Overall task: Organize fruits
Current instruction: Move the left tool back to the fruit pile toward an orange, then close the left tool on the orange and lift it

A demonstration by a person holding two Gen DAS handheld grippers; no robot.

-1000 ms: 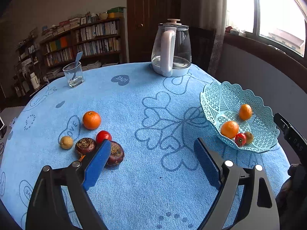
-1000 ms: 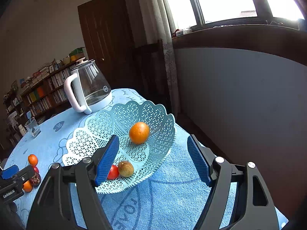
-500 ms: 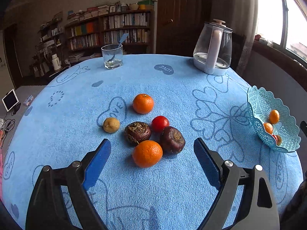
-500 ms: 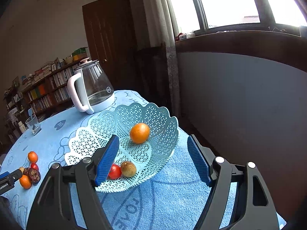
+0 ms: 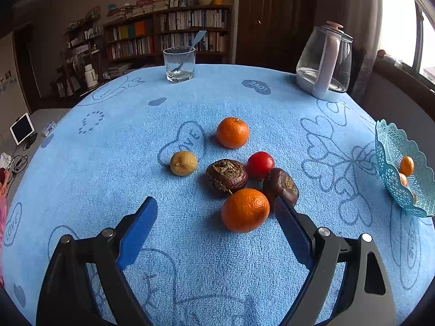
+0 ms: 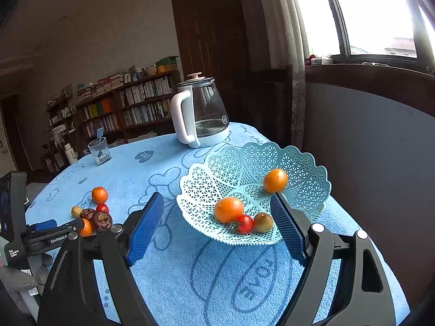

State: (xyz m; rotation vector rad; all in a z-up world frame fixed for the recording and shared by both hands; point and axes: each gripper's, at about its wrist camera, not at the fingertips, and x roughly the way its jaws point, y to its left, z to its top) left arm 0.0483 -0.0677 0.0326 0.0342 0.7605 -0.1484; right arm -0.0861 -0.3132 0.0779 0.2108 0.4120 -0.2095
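Left claw (image 5: 216, 212), jaws spread and empty, lines up on the nearest orange (image 5: 245, 210), likely needing only to advance and close before reaching the basket (image 5: 391, 163).

Left wrist cam sits low over the blue terry tablecloth (image 5: 190, 258), facing across the table toward the dark wooden bookshelf (image 5: 174, 32); the loose fruit cluster is close, just past the blue-padded left gripper (image 5: 216, 212) fingers. Right wrist cam looks from the window side, close on the pale blue lattice plastic basket (image 6: 307, 163) (framed between the right gripper (image 6: 217, 206) fingers). Shared: basket (image 5: 391, 146), glass kettle with white handle (image 5: 325, 62) (image 6: 199, 114), fruit cluster, bookshelf (image 6: 122, 108).
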